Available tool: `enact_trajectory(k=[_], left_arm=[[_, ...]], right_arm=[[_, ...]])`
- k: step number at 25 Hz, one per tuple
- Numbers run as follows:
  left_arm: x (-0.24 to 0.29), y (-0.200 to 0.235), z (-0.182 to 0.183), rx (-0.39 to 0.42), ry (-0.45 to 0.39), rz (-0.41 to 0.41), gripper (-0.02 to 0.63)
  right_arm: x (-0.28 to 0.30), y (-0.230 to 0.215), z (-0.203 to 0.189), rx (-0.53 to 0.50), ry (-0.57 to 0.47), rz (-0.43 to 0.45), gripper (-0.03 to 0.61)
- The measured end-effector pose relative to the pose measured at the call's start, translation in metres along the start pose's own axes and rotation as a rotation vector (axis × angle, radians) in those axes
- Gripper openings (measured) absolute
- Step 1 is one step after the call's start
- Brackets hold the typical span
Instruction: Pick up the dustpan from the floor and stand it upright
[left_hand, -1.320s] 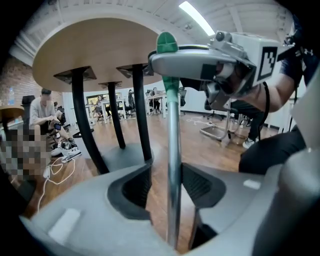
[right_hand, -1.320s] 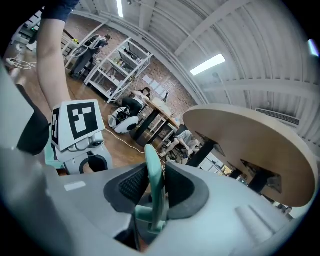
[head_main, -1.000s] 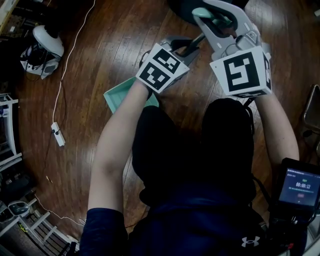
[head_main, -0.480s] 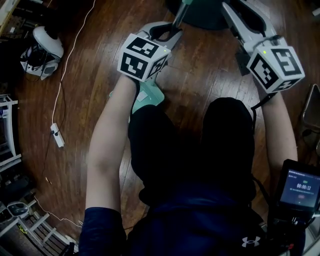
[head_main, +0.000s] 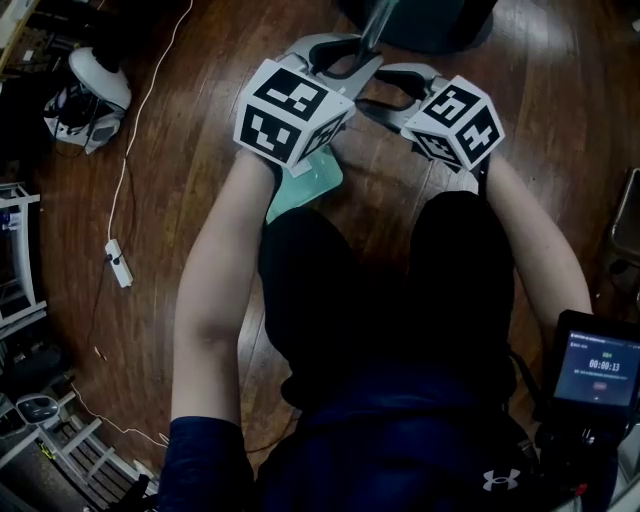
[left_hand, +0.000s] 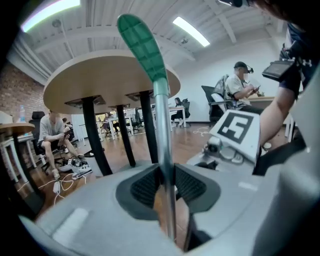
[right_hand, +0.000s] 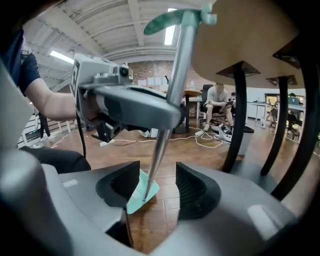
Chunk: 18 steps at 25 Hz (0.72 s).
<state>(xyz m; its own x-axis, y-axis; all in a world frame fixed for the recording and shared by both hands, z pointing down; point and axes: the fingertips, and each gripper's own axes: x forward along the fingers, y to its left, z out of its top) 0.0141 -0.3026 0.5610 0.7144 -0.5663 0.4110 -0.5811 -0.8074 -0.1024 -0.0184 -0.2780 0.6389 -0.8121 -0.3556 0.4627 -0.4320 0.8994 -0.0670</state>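
The dustpan has a teal pan (head_main: 308, 186), a long silver handle (left_hand: 163, 150) and a teal grip (left_hand: 142, 45) on top. It stands steeply, with the pan's edge on the wooden floor by my knees. My left gripper (head_main: 345, 60) is shut on the handle (head_main: 376, 20), whose shaft is pinched between its pads (left_hand: 145, 186). My right gripper (head_main: 378, 97) sits just beside it, lower on the shaft. Its jaws are opening, and the handle (right_hand: 167, 115) passes between them without touching either pad. The pan (right_hand: 142, 192) shows below the right gripper (right_hand: 157, 187).
A round table (left_hand: 112, 75) on black legs stands right in front, its dark base (head_main: 420, 25) at the head view's top. A white cable and power strip (head_main: 118, 270) lie at the left, near a white device (head_main: 90, 90). People sit in the background.
My right gripper let go of the teal grip, came down, rolled, and now straddles the shaft beside the left gripper with wider jaws. The left gripper rose a little, tilting the dustpan steeper.
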Motion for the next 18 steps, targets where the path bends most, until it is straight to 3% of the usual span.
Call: enact_trajectory(k=[5, 9, 18], left_arm=[[-0.007, -0.014, 0.019, 0.009, -0.028, -0.024, 0.095], [-0.016, -0.016, 0.027, 0.007, -0.045, -0.018, 0.095], [-0.028, -0.017, 0.032, 0.002, -0.062, 0.024, 0.095]], right_arm=[[0.017, 0.007, -0.004, -0.071, 0.039, -0.03, 0.23], [0.012, -0.001, 0.0, -0.072, 0.016, -0.074, 0.138], [0.002, 0.004, 0.017, -0.129, -0.019, -0.133, 0.098]])
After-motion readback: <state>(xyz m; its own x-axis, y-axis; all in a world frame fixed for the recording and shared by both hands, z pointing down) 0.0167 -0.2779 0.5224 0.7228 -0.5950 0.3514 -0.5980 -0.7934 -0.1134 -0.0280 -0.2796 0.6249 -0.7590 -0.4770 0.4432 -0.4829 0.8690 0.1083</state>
